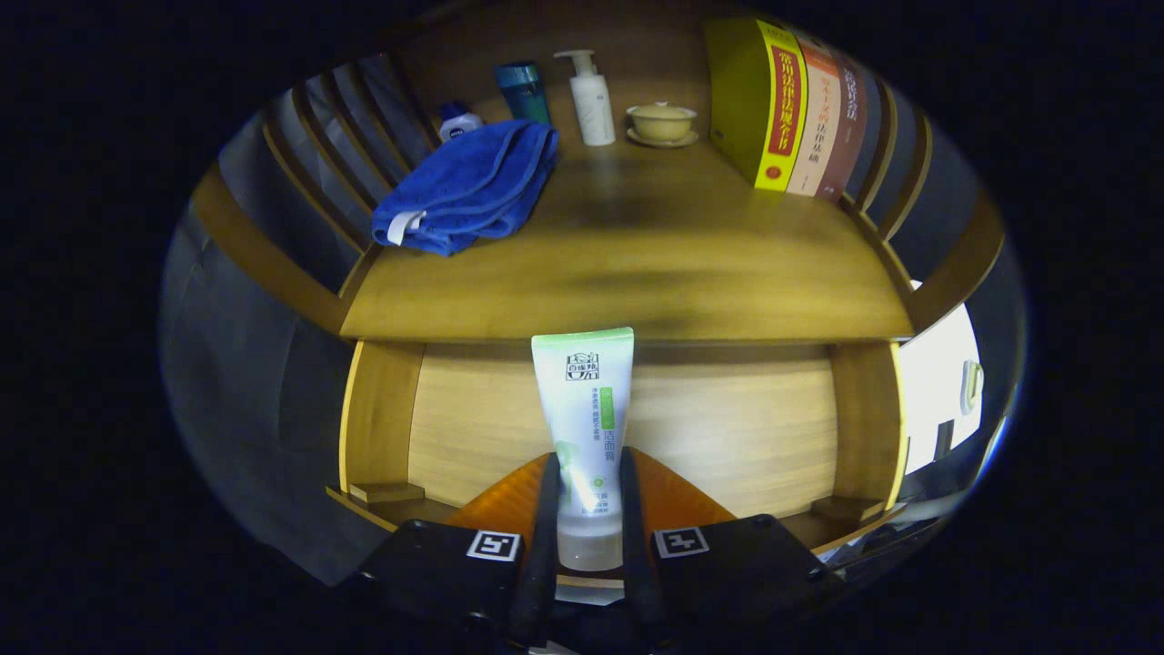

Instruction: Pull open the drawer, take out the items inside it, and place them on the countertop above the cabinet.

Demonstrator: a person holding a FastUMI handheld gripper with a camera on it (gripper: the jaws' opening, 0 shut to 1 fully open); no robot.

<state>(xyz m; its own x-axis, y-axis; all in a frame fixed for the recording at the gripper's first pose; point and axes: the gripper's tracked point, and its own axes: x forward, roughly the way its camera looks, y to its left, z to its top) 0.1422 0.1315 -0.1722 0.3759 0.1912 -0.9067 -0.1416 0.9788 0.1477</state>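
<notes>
Drawer contents are on their way up: a white plastic squeeze tube with a pale green top band [583,428] stands upright between the fingers [587,546], which are clenched on its lower, clear-capped end from both sides. Holding it low and vertical seems sensible, since the flat crimped end stays clear for setting down. The tube hangs above the open wooden drawer [627,437], just ahead of the front edge of the brown wooden desk [637,264] topping the cabinet. Farther back on that desk lie a folded blue towel [468,186], a white pump bottle [591,100], a teal bottle [523,91], a small lidded beige cup on a saucer [661,121] and a row of upright books [787,109], leaving the middle free for the tube.
</notes>
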